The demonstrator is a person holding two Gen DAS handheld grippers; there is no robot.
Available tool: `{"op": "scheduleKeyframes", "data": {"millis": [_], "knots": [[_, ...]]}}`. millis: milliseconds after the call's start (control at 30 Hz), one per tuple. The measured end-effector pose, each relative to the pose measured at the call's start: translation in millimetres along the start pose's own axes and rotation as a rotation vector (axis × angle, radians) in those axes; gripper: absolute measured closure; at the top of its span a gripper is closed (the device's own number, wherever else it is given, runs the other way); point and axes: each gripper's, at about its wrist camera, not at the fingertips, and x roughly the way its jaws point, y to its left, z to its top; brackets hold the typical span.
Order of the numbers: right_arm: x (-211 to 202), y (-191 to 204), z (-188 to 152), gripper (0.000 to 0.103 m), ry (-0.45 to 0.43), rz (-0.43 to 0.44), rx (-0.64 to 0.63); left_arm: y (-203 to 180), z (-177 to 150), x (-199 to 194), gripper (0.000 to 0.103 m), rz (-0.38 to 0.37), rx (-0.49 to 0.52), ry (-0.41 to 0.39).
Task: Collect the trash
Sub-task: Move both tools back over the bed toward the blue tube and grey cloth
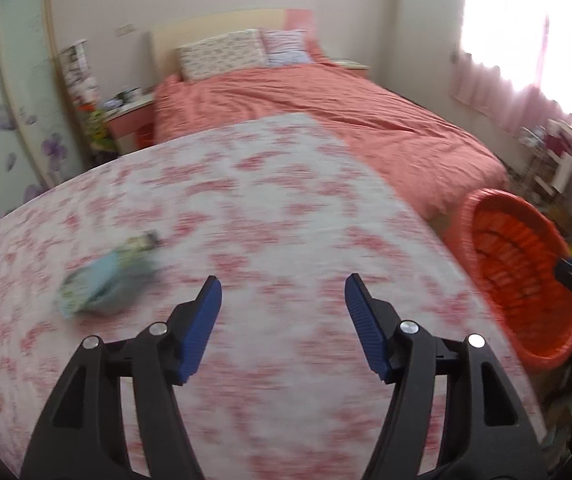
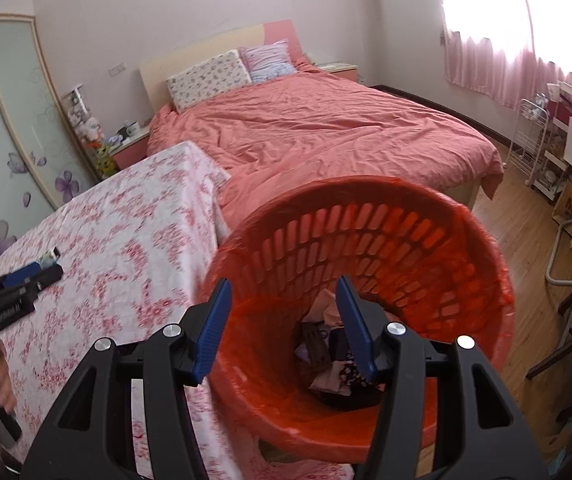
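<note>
left gripper (image 1: 282,292) spread wide over the floral table (image 1: 286,208), nothing held; a blurred bluish wrapper (image 1: 104,278), probably, lies to its left. right gripper (image 2: 284,294) parted over the bin (image 2: 481,264), empty.

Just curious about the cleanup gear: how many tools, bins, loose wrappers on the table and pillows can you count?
Black tools with blue fingers: 2
Orange slotted plastic bin: 1
Crumpled pale blue-green wrapper on the floral tablecloth: 1
Pillows: 2
Total: 6
</note>
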Motion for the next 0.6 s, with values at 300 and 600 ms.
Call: {"op": "scheduleKeyframes", "data": {"millis": [300,600], "knots": [[19.5,61.0,-7.9,0.048,0.056,0.066,-0.082,130.7,0.3,14.6,0.040,0.159,-0.191,0.024],[29.7,109.8,-13.5,0.048,0.092,0.108,-0.142,154.6,-4.0,52.2,0.038,0.067,-0.218,0.079]]}}
